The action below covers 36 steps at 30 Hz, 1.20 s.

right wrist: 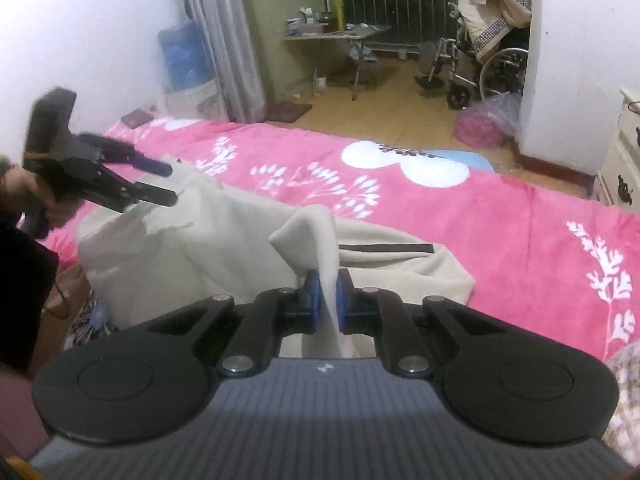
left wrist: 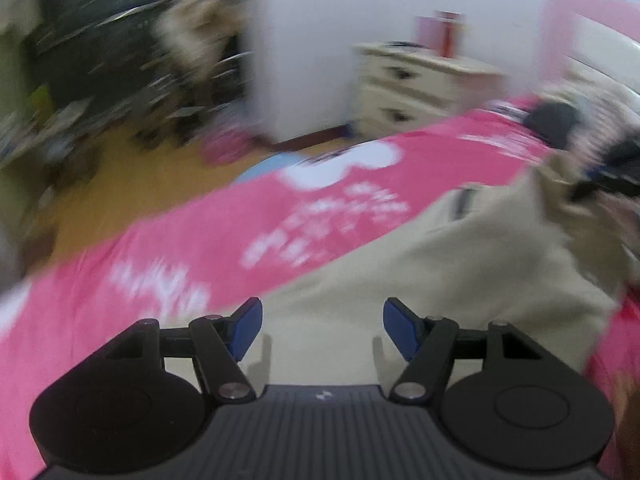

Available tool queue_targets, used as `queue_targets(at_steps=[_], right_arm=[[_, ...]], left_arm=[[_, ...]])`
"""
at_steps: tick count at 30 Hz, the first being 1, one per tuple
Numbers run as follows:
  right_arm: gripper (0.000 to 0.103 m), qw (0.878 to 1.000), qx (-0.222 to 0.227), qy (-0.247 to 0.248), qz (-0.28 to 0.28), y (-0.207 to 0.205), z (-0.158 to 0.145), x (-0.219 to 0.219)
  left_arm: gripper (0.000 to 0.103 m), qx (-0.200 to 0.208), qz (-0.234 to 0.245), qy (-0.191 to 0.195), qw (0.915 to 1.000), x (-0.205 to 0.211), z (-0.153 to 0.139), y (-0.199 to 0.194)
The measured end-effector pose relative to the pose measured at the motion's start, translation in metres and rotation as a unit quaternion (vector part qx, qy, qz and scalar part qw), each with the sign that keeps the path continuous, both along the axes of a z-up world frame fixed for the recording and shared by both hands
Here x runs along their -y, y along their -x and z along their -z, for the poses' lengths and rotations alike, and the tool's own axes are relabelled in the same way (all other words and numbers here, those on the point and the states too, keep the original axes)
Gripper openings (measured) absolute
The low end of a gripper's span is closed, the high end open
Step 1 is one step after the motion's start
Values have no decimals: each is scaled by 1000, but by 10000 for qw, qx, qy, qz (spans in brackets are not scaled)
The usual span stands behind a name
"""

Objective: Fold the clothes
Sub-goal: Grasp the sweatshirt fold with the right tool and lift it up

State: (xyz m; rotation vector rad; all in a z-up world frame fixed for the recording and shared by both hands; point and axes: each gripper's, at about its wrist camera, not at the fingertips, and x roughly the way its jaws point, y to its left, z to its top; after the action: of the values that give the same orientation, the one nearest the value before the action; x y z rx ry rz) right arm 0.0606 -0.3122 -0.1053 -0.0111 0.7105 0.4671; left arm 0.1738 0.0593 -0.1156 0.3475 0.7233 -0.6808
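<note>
Right gripper (right wrist: 327,306) pinching soft cream garment (right wrist: 240,240) on pink floral bedspread (right wrist: 500,216); left gripper (left wrist: 322,330) spread wide

The right gripper (right wrist: 327,304) pinches a raised fold of the cream garment (right wrist: 224,240), which lies on the pink blanket (right wrist: 500,216). At left, a hand (right wrist: 48,200) holds the left gripper (right wrist: 170,184), fingers apart, just above the garment's far edge.

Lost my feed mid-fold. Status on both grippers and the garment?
Left gripper open, above the cream garment. Right gripper shut on a fold of it. Garment on the pink bedspread, nothing in the way.
</note>
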Motion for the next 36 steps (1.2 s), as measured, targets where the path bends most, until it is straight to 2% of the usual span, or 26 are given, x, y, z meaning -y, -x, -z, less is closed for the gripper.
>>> queue_targets(at_steps=[2, 3, 8, 12, 18, 20, 21, 23, 24, 26, 28, 31, 33, 34, 36], right_arm=[[7, 9999, 36, -71, -129, 3, 2, -4], [7, 9997, 54, -71, -216, 5, 3, -6], [7, 9991, 10, -35, -414, 15, 3, -9], [7, 9988, -50, -94, -468, 14, 1, -6], [6, 9980, -261, -252, -508, 17, -6, 0], [6, 9978, -326, -329, -467, 19, -7, 4], [6, 9978, -348, -374, -428, 19, -7, 7], [6, 9975, -394, -462, -349, 19, -6, 12], [5, 9974, -416, -506, -310, 19, -6, 14], [5, 9969, -461, -594, -231, 19, -6, 19], [5, 9966, -502, -637, -127, 18, -3, 23], [4, 9961, -509, -723, 15, 17, 2, 28], [4, 9959, -492, -753, 92, 15, 5, 30], [4, 9957, -481, -780, 147, 13, 6, 32], [4, 9951, -448, -842, 258, 11, 9, 35]], left_arm=[[77, 19, 783, -99, 9969, 11, -11, -6], [78, -64, 1223, -148, 9924, 18, -13, -11], [83, -522, 2667, -334, 9618, 62, -14, -45], [84, -765, 3288, -224, 9410, 98, -8, -71], [84, -1236, 3998, -174, 9081, 121, 18, -71], [83, -1427, 4116, -154, 9000, 125, 27, -74], [82, -1529, 4128, -124, 8978, 126, 31, -77], [70, -1837, 4096, -63, 8935, 128, 40, -83], [56, -1996, 4063, -71, 8916, 130, 45, -86], [38, -2211, 4021, -166, 8883, 132, 52, -90], [37, -2338, 3985, -271, 8865, 132, 55, -92], [31, -2362, 3891, -303, 8899, 128, 51, -93], [15, -2306, 3830, -344, 8938, 126, 48, -89], [12, -2307, 3776, -367, 8960, 125, 47, -87], [10, -2382, 3571, -265, 9028, 117, 38, -86]])
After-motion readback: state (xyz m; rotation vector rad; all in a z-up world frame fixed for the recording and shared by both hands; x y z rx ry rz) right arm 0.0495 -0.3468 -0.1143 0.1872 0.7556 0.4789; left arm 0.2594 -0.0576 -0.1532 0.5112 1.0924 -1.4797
